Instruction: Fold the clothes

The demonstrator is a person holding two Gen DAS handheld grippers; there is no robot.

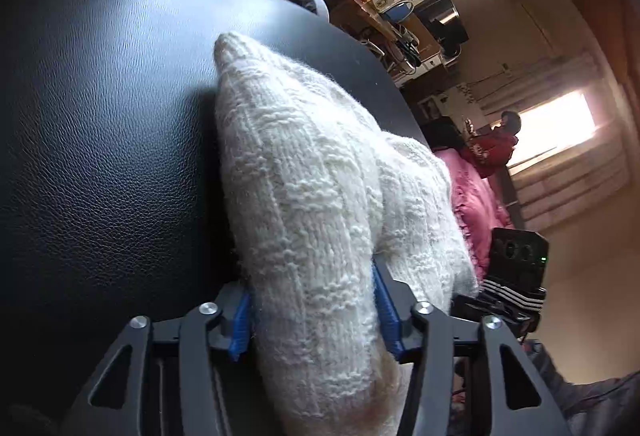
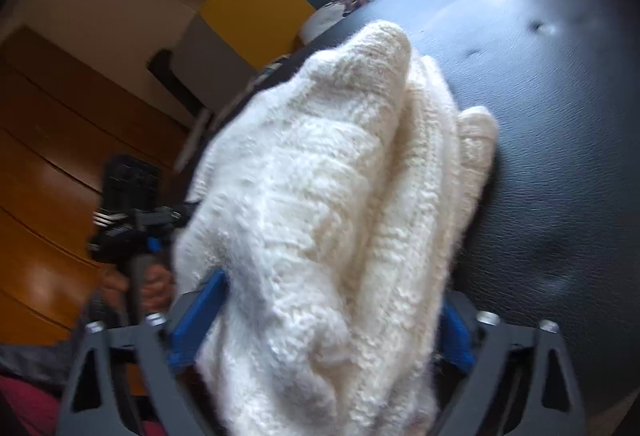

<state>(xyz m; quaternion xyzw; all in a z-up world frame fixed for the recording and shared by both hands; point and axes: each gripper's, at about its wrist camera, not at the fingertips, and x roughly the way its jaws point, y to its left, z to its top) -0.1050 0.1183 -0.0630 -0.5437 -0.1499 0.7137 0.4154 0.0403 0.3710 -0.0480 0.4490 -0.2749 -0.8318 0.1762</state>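
Two grippers each pinched the same cream knitted sweater (image 1: 304, 204) above a black leather-textured counter (image 1: 104, 140). That counter spread beyond and beneath both sets of jaws. The sweater, bunched in thick folds, ran forward from between the jaws and lay on the counter ahead of them. The left gripper (image 1: 316, 320) had its blue pads (image 1: 240, 324) pressed against the knit on either side. The right gripper (image 2: 320, 328) likewise clamped a fat fold (image 2: 320, 220) between its blue pads (image 2: 196, 320). Left of the right jaws, a hand (image 2: 156, 286) gripped the other gripper's handle.
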